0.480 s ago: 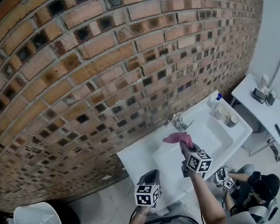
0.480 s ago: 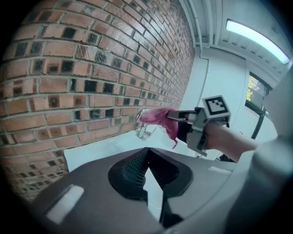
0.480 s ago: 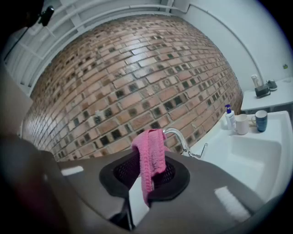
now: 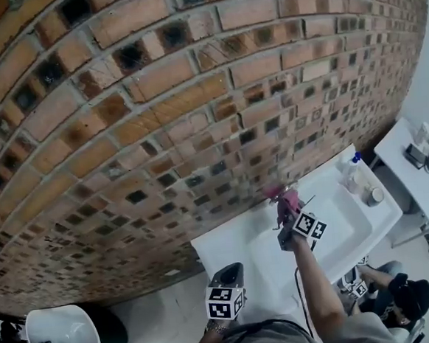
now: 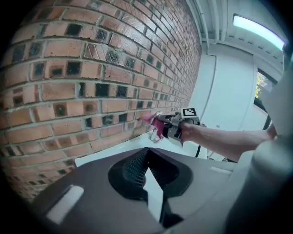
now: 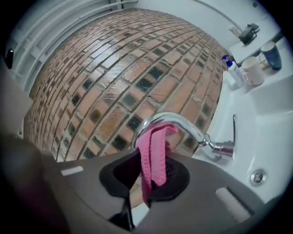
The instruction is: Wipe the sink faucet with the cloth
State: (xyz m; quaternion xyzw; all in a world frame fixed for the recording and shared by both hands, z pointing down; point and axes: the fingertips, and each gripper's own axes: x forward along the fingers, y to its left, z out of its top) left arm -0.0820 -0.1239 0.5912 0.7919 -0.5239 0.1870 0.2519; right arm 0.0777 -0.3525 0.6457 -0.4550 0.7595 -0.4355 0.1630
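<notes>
Beside brickwork (image 4: 157, 97), right gripper (image 6: 149, 176) holds cloth (image 6: 155, 155) against faucet (image 6: 183, 122).

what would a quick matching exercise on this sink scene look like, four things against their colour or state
Things:
1. cloth
2. faucet
3. left gripper
4. bottle

Descriptions:
a. chrome, curved spout
b. blue cap, standing on the sink
c. pink, pinched by the right gripper
d. nothing between its jaws

Pairs: 1-c; 2-a; 3-d; 4-b
</notes>
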